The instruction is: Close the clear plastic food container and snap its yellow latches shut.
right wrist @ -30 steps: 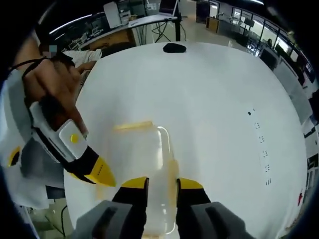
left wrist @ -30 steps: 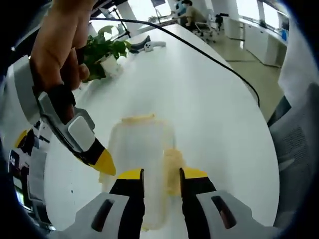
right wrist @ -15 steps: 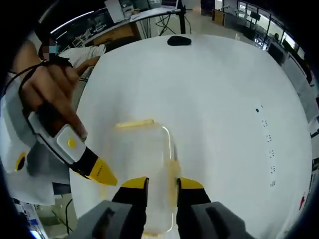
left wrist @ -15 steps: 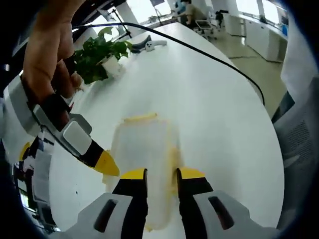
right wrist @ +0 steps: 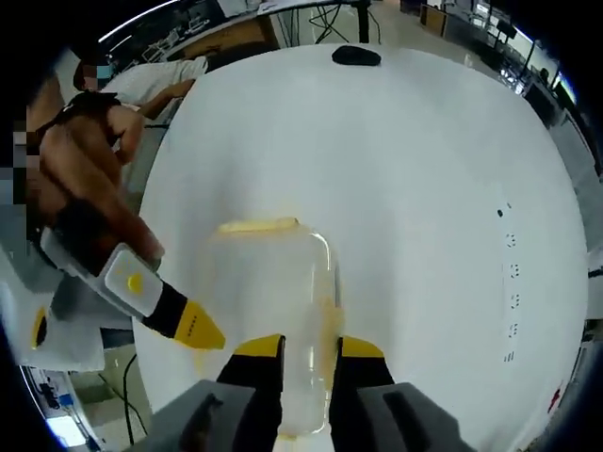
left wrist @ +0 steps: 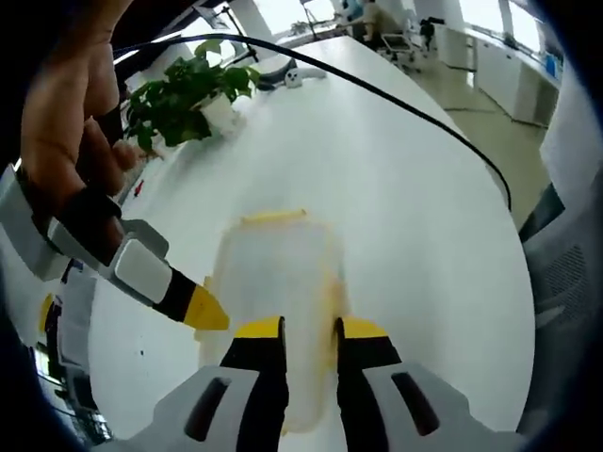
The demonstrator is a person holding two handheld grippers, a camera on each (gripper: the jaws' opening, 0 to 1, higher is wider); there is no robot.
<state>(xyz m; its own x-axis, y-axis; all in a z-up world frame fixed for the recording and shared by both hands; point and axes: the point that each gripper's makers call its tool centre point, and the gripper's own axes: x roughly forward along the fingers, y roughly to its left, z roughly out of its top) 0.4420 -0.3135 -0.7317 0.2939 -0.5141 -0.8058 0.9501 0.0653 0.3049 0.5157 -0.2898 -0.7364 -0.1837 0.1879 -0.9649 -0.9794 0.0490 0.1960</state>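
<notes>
1. The other gripper's yellow tip [left wrist: 203,309] came in from the left of the left gripper view and met the left edge of the clear rectangular plastic food container [left wrist: 275,273]. The same happened in the right gripper view, tip [right wrist: 195,329] against the container [right wrist: 273,282].
2. The container lay flat on the white round table [left wrist: 405,169], its lid seemingly down. A yellow latch [left wrist: 273,217] lay flat along the far end, probably snapped.
3. The left gripper [left wrist: 310,331] was nearly pressed together over the near end.
4. The right gripper [right wrist: 310,347] stood likewise, its narrow gap over the container's near right edge.
5. The yellow side latch [right wrist: 329,315] beside that jaw looked unseated, so the side latches likely remained.
</notes>
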